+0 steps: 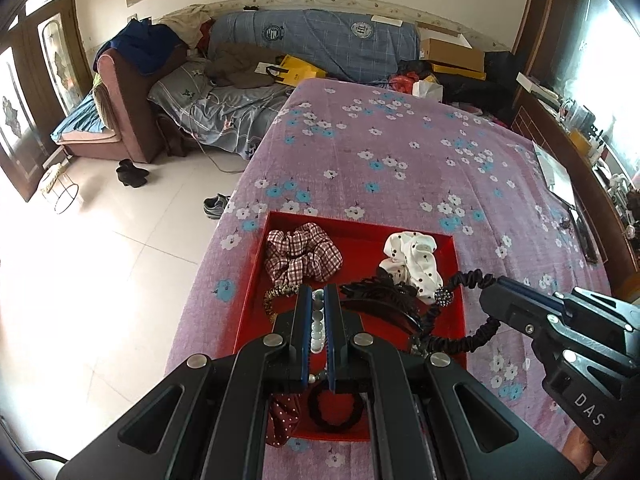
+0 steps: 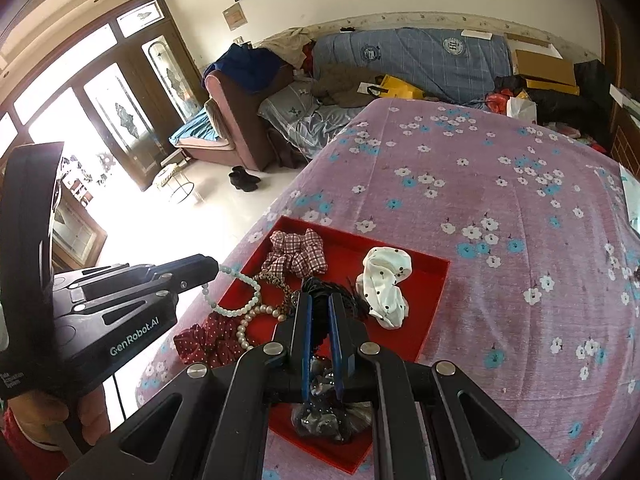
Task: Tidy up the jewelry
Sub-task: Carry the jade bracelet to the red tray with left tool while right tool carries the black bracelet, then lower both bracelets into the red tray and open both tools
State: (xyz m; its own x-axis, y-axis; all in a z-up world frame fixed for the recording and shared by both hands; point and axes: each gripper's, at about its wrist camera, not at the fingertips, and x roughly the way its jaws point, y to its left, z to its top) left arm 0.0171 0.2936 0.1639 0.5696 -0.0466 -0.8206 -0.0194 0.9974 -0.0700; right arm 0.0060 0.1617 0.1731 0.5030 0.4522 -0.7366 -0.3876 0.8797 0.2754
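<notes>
In the left wrist view, the left gripper (image 1: 318, 296) pinched a pale green bead bracelet (image 1: 317, 322) between its fingers, over the red tray (image 1: 252, 292). In the right wrist view, the right gripper (image 2: 320, 304) clamped a black ruffled hair band (image 2: 320, 294), its sparkly bead hanging beneath the fingers, above that tray.

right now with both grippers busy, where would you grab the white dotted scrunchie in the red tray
Take the white dotted scrunchie by its raised, bunched upper fold, coming straight down from above. It lies loose and alone at the far right of the red tray, so fingers closing across that soft ridge should pinch cloth only. The left side is poorer: the black hair clip lies close against it.
</notes>
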